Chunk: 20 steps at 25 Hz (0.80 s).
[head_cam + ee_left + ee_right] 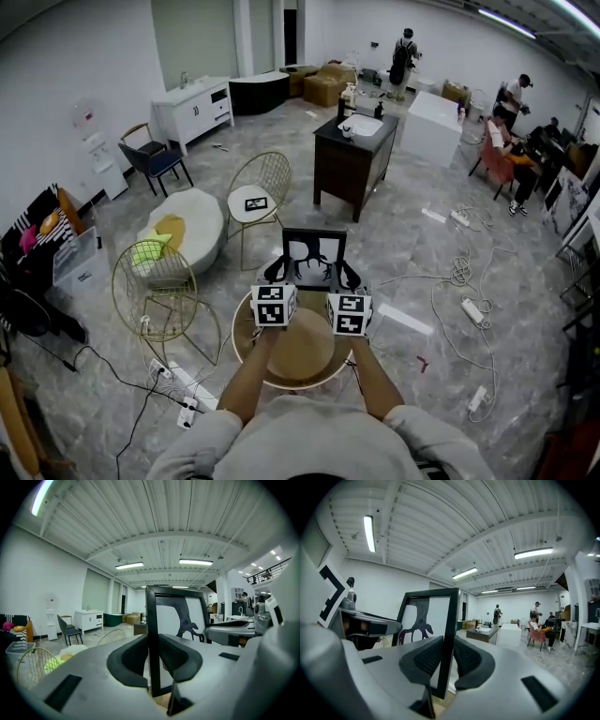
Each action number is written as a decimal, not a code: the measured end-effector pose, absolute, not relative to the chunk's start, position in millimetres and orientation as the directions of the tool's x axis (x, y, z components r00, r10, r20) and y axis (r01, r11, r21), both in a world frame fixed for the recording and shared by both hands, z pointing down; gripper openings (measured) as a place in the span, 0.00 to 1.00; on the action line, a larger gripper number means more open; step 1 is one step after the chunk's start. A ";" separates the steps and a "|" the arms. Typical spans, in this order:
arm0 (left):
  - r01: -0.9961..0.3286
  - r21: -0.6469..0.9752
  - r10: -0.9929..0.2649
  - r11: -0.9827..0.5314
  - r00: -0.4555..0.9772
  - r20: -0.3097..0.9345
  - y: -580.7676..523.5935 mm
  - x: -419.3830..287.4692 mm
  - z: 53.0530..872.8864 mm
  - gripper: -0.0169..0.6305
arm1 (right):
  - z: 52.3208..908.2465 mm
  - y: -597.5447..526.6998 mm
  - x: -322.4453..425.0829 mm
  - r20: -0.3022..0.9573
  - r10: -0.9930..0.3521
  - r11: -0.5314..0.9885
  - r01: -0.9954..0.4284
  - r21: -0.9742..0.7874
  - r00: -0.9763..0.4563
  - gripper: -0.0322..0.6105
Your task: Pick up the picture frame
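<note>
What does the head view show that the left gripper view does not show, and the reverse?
Only the head view: the person's arms and floor cables. Only the left gripper view: the left claw seen close, jaws shut on the picture frame at its left edge. Both: that frame, the right claw, a gold wire chair, the white cabinet.

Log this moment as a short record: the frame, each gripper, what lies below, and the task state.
object: picture frame, black border, white picture with a dark figure, held upright
left gripper: jaws closed on the frame's left side bar
right gripper: jaws closed on the frame's right side bar
below: round wooden table, right in front of the person
contact with table: cannot tell whether the frame's lower edge touches it
task state: frame grasped on both sides; lift not confirmed
</note>
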<state>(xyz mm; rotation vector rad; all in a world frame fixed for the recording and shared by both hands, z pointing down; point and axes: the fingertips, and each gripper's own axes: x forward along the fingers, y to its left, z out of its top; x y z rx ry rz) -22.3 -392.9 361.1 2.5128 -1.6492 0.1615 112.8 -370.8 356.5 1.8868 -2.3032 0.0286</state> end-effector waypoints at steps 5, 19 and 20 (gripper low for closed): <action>-0.917 0.048 -0.905 -0.395 0.398 0.148 -397.2 -23.0 354.1 0.13 | 349.9 -374.8 111.7 0.127 -0.974 0.202 -0.975 0.093 -0.190 0.16; -0.917 0.053 -0.902 -0.395 0.398 0.165 -400.0 -22.8 360.5 0.13 | 353.3 -377.7 111.5 0.145 -0.972 0.202 -0.974 0.104 -0.186 0.16; -0.917 0.054 -0.902 -0.395 0.398 0.167 -400.5 -22.8 361.6 0.13 | 354.5 -378.3 111.5 0.146 -0.972 0.202 -0.974 0.104 -0.186 0.16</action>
